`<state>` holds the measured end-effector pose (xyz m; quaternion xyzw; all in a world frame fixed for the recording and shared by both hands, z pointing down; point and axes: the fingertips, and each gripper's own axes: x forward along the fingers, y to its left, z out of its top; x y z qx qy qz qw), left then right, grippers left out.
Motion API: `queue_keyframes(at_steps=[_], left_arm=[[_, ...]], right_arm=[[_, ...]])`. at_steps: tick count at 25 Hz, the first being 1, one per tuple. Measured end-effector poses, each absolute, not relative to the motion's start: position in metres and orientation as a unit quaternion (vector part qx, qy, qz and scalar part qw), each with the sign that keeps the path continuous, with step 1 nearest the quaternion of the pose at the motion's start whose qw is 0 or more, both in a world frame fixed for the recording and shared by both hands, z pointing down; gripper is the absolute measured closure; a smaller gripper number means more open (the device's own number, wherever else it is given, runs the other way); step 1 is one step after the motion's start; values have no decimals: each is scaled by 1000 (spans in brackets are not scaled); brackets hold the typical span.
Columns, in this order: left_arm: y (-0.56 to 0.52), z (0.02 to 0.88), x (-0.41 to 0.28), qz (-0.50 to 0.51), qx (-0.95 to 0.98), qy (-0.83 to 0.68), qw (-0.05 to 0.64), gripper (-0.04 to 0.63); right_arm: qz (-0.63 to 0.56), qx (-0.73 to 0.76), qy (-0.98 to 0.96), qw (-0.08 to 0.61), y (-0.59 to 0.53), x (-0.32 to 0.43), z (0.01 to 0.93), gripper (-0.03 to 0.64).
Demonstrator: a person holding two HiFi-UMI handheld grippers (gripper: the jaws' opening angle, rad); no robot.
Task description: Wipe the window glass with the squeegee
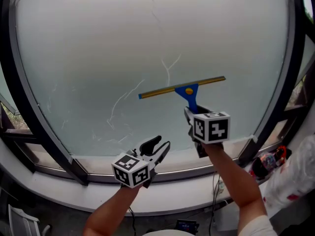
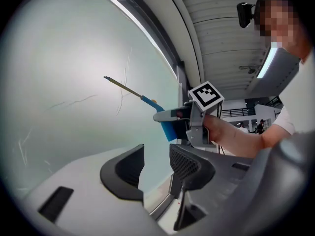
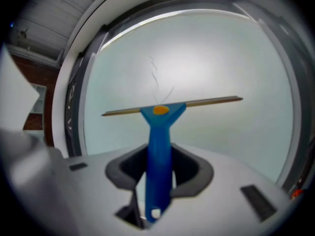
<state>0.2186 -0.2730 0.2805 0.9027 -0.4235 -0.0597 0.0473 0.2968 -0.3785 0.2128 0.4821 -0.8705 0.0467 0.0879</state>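
**Squeegee pass on window: R holds tool, L idle**

R gripper [image 1: 193,113]: fingers pinching the blue handle of the squeegee [image 1: 186,89], low on the handle. Right gripper view shows the handle running up between them, w/ the blade bar across the top and an orange dot at the neck. Blade sits approx. mid-height on the window glass [image 1: 98,38], right of centre, bar a bit tilted (right end higher).

L gripper [image 1: 156,149]: fingers spread, nothing between them. It hangs low near the sill [image 1: 172,193], well apart from the tool.

Step in hand (my read): a wiping stroke.
- Keep full blade length on the glass w/ even pressure.
- Level the bar so neither end lifts.
- Pull in one steady line and overlap the next pass.
- Cover the thin pale streaks [image 1: 167,68] above and left of the blade.
- Grip is low on the handle, so watch for it twisting in the fingers.

Not clear:
- No view shows the contact line, so can't tell if the blade edge touches the glass.
- Rubber lip not visible.
- Streaks could be scratches, water or residue; can't tell.
- Glass edges are cut off by the dark frame [image 1: 27,97] and the picture edge.
- Stuff at lower right by the sill is too blurred to name.
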Motion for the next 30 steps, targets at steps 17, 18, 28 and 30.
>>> queue_keyframes(at_steps=[17,18,28,30], left_arm=[[-300,105,187,-69,892,-434,-103,414],[-303,98,187,-72,891,-436,-105,414],[-331,45,201,-66,876,-452,-152,416],[-333,35,202,-63,872,-457,-164,417]], right_arm=[[-65,541,-839,-1,-438,271,-57,466],[-70,542,-838,-4,-441,271,-71,466],[-109,564,-817,-47,-470,292,-181,466],[-106,564,-817,-49,-477,292,-193,466]])
